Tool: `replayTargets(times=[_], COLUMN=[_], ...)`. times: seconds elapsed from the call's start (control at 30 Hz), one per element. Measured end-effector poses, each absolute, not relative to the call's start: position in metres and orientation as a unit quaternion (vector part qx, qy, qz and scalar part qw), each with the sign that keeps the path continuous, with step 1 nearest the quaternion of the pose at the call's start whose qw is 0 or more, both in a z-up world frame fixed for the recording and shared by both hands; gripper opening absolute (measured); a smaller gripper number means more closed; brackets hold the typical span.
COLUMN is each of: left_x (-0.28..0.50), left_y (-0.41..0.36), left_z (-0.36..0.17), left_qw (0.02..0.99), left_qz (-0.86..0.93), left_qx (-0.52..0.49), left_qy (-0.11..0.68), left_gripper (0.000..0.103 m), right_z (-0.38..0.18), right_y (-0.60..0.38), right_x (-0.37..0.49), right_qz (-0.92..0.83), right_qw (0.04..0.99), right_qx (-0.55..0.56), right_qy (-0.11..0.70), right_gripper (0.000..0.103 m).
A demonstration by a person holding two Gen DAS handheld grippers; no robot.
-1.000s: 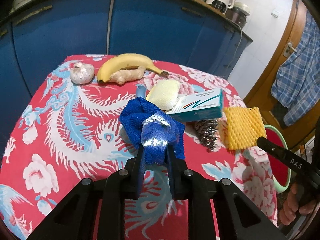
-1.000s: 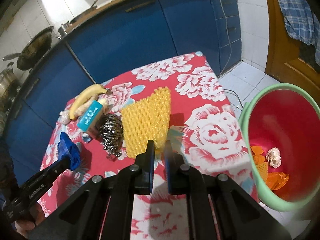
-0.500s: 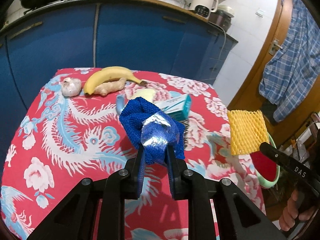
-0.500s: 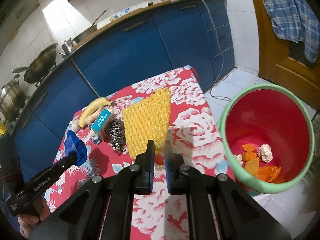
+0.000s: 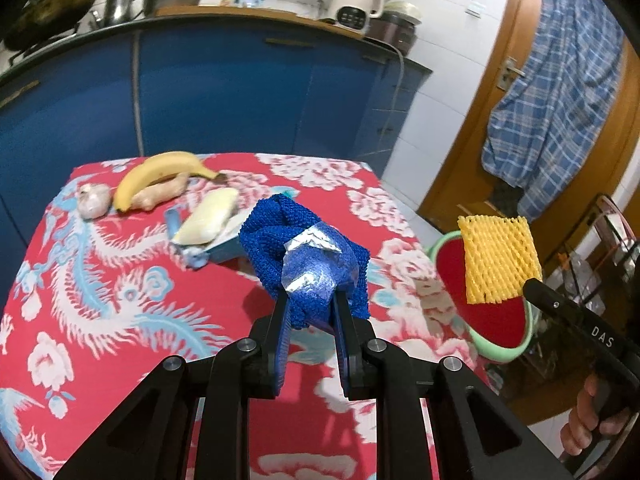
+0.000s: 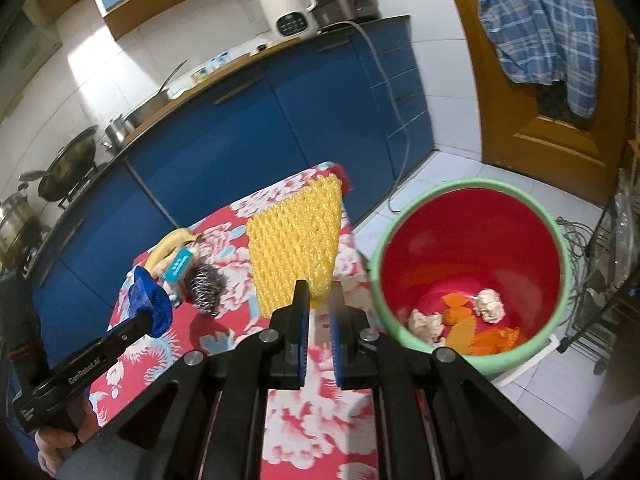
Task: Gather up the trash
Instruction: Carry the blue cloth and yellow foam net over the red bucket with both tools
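Observation:
My left gripper (image 5: 310, 300) is shut on a crumpled blue foam net (image 5: 280, 236) with a strip of silver tape, held above the red flowered tablecloth (image 5: 100, 280). In the right wrist view that blue foam net (image 6: 150, 300) hangs at the tip of the left gripper (image 6: 154, 318). My right gripper (image 6: 318, 292) is shut on a yellow foam net (image 6: 296, 240), lifted over the table's right edge. The yellow foam net (image 5: 498, 260) shows in front of the bin (image 5: 516, 352). The bin (image 6: 560, 240) is red inside with a green rim and holds orange peel and crumpled paper.
On the table lie a banana (image 5: 160, 172), ginger (image 5: 160, 196), garlic (image 5: 94, 200), a pale sponge (image 5: 208, 220), a teal box (image 6: 180, 266) and a steel scourer (image 6: 206, 288). Blue cabinets (image 5: 240, 92) stand behind. A wooden door with a plaid shirt (image 6: 536, 20) is at the right.
Both grippers rose and swung right, away from the table, each carrying its foam net. The yellow net now hangs near the bin, which has come closer in the right wrist view.

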State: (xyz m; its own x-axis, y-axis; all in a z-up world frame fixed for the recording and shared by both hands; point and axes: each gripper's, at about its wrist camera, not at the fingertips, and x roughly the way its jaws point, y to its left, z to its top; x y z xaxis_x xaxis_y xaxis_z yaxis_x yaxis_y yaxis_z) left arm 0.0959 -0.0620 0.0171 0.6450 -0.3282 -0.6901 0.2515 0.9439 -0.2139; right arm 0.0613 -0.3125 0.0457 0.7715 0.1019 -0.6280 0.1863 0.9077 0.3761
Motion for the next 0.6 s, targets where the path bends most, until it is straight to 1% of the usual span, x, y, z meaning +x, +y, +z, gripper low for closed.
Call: replayTargets(times=[0.6], left_x=[0.101], left_y=[-0.132], left_z=[0.020], left_qw=[0.895], left_qz=[-0.213], left_qx=[-0.003], left_qy=[0.392], left_gripper=[0.020], right_z=[0.028], right_y=[-0.374], right_x=[0.037], right_qz=[-0.095], right_qw=[0.906], right_qx=[0.243], right_qy=[0.335], right_gripper=[0.012])
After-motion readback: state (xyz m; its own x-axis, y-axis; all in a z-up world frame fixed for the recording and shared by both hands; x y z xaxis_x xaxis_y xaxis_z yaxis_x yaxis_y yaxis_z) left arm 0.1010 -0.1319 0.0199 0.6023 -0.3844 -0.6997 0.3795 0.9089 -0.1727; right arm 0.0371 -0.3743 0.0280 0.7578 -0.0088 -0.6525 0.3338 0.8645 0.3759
